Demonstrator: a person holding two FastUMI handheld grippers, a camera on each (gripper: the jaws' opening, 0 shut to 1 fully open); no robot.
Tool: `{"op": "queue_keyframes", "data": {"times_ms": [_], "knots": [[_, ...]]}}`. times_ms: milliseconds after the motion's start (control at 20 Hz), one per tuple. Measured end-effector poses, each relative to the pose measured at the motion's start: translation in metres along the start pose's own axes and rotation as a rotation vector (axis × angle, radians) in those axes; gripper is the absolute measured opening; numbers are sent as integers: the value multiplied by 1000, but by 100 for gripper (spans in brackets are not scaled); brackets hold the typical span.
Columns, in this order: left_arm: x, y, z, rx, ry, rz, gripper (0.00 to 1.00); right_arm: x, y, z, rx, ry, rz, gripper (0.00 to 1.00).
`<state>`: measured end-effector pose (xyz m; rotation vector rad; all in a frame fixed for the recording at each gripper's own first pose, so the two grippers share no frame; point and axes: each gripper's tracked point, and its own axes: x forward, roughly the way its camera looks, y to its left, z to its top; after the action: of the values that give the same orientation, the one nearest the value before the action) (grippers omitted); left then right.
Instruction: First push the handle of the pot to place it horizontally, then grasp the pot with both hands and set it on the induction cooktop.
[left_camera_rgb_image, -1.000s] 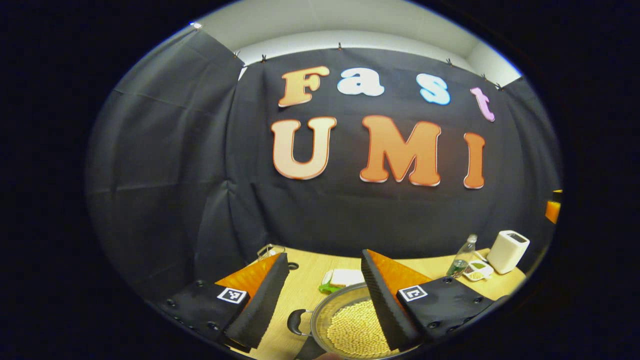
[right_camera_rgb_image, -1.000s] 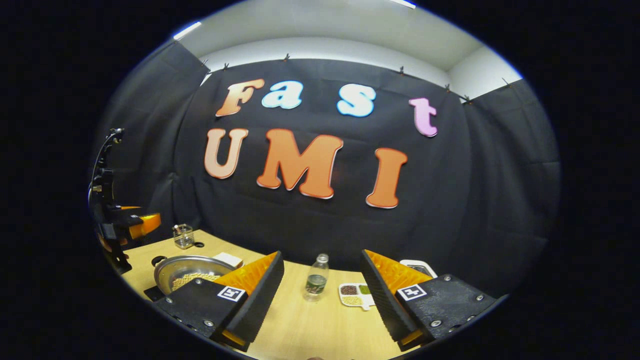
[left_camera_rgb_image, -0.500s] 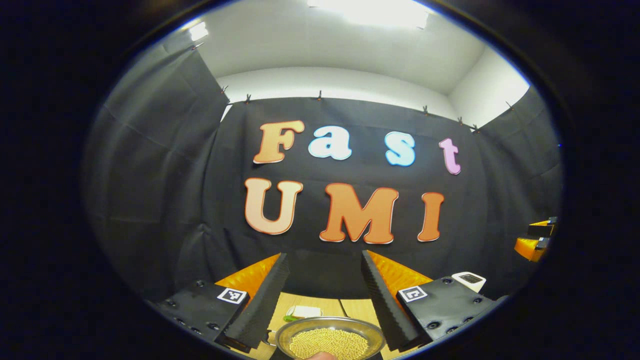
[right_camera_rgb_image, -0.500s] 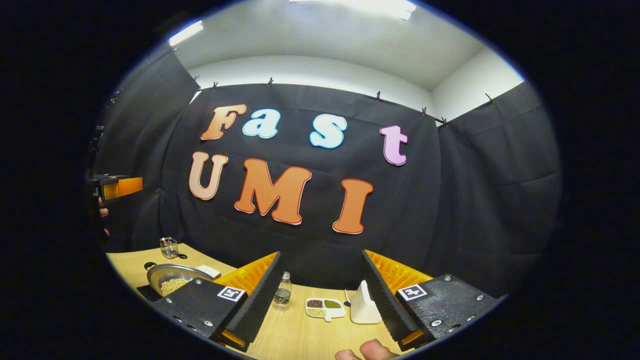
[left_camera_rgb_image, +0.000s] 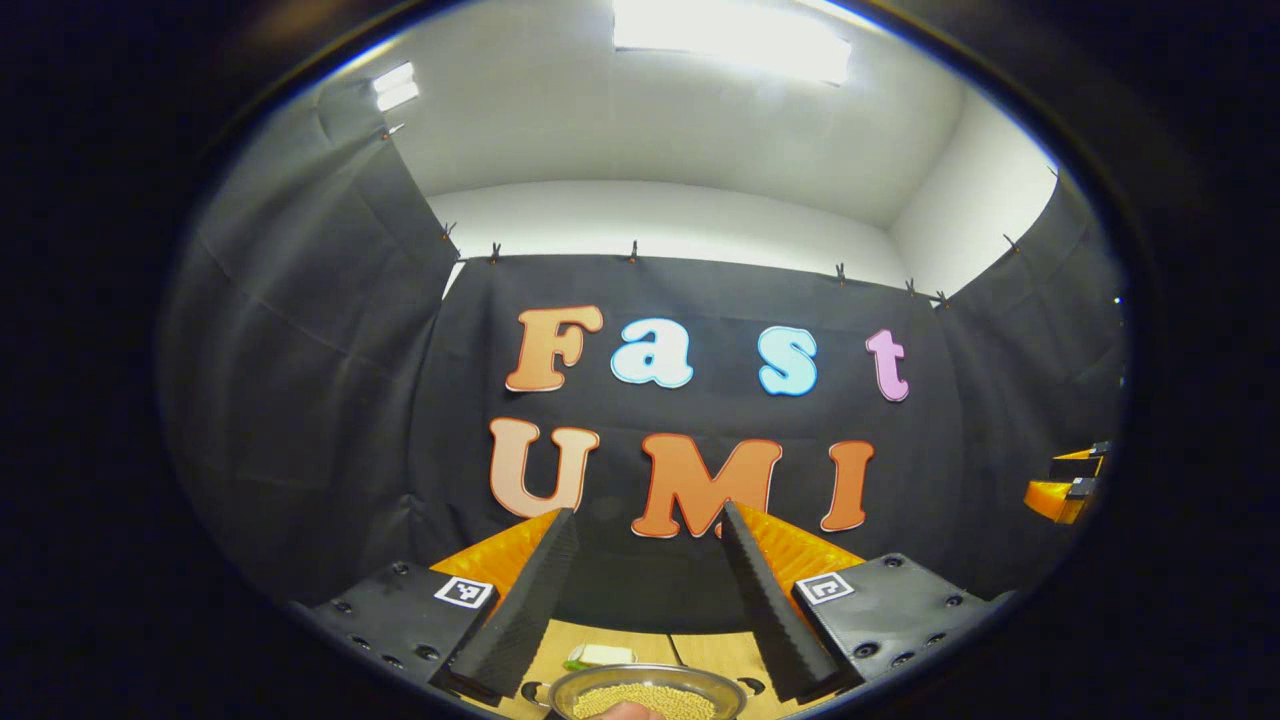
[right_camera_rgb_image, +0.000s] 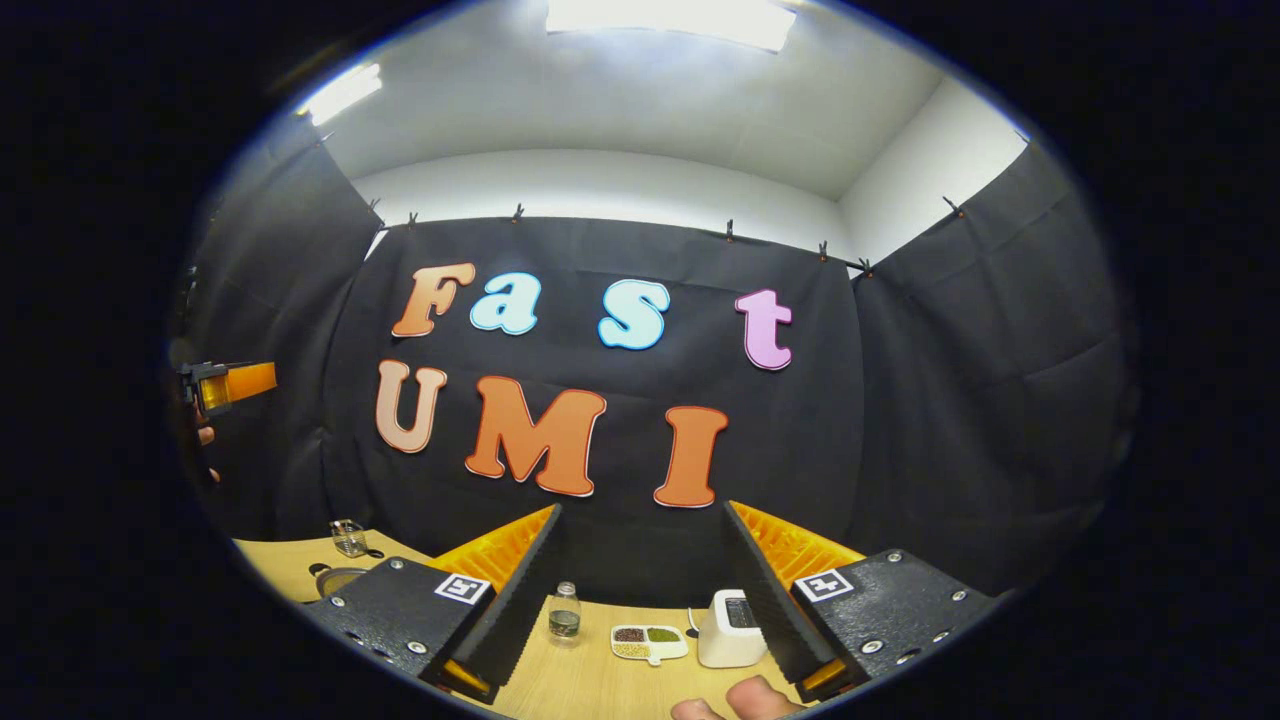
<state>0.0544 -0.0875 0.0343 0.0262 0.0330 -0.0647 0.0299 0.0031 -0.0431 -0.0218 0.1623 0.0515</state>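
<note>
Both tools are held raised and tilted up toward the booth wall, well above the desk (right_camera_rgb_image: 600, 680). The left tool (left_camera_rgb_image: 645, 590) and right tool (right_camera_rgb_image: 640, 590) are spread wide, nothing gripped. The pot (left_camera_rgb_image: 645, 692) of beans is seen on the desk below the left tool.

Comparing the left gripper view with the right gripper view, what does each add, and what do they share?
Left gripper view: yellow beans inside the pot, and a green-and-white pad behind it. Right gripper view: a bottle, a divided dish, a white appliance and a glass jar. Shared: the pot, the wooden table, and the left gripper and right gripper, both open.
</note>
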Motion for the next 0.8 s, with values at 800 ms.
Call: {"op": "queue_keyframes", "data": {"times_ms": [800], "knots": [[-7,16,3,-27,50,34,94,-3,22,32,-11,-76,16,95]]}}
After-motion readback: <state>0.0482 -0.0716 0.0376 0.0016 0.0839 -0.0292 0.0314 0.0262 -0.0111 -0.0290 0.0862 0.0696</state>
